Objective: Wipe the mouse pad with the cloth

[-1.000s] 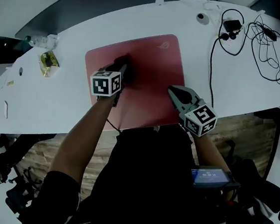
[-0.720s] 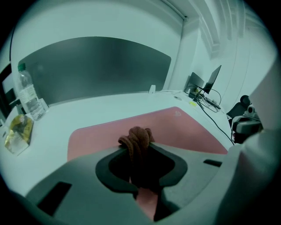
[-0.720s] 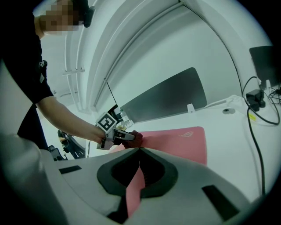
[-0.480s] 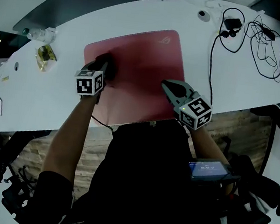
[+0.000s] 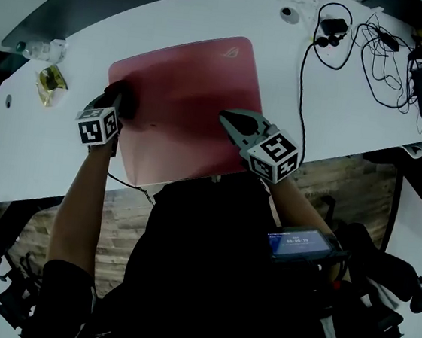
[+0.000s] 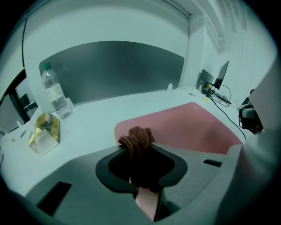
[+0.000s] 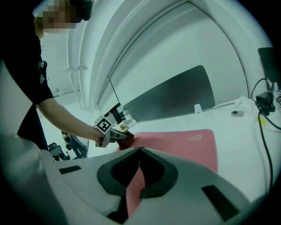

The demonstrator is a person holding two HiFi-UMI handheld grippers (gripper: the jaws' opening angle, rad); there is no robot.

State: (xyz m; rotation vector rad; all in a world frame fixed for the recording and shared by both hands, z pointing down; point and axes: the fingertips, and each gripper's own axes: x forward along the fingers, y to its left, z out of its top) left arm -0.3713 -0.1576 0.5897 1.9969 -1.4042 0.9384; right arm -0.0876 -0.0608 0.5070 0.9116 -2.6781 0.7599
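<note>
Left hand-held gripper (image 5: 118, 102) is clamped on a bunched brown cloth (image 6: 137, 139), which it holds against the left edge of the pink mouse pad (image 5: 193, 94), about halfway along that edge. Right hand-held gripper (image 5: 231, 123) has its jaws closed together with nothing between them, tips over the pad's near right part. The pad lies flat on the white bench (image 5: 39, 149), its near edge by the bench's front rim. Left of the pad sits a yellow wrapper (image 6: 44, 132) and, beyond it, a clear plastic bottle (image 6: 53, 93). Right of the pad and farther back lie tangled black cables (image 5: 361, 45)
</note>
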